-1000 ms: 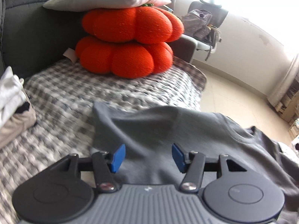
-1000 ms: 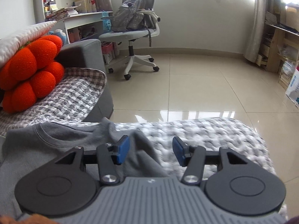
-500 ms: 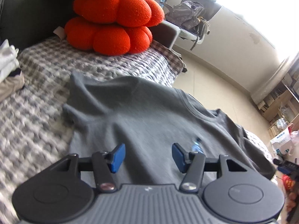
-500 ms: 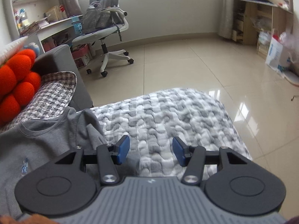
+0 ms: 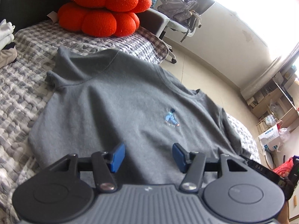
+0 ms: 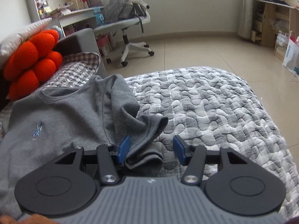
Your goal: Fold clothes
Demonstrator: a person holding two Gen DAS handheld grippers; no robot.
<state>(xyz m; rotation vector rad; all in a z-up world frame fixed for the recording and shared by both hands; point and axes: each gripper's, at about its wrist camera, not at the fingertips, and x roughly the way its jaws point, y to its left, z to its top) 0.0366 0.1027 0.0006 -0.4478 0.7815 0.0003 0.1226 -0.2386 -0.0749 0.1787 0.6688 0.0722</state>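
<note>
Pulled back since a second ago, so more grey T-shirt [image 5: 115, 108] shows. Lies spread front-up on the quilted cover [image 6: 214, 112], unfolded; right sleeve [image 6: 145, 130] bunched at 12 o'clock. Left gripper [image 5: 148, 155] and right gripper [image 6: 151, 148] both wide, holding nothing.

One grey T-shirt [image 5: 115, 100], two grippers and two orange cushions [image 5: 104, 9] on a quilted bed cover [image 6: 214, 102].

A single T-shirt lies on the one checked cover, bearing one small blue emblem [image 5: 171, 118] on its chest. Two grippers are counted, the left gripper [image 5: 147, 155] and the right gripper [image 6: 151, 148], each with two blue pads. Two lobed orange cushions sit stacked at the cover's far edge, one pale pillow [image 6: 22, 35] on top. One office chair [image 6: 129, 24] stands on the floor, carrying one backpack [image 5: 179, 1]. One small pile of folded clothes [image 5: 6, 43] rests at the cover's left edge.
</note>
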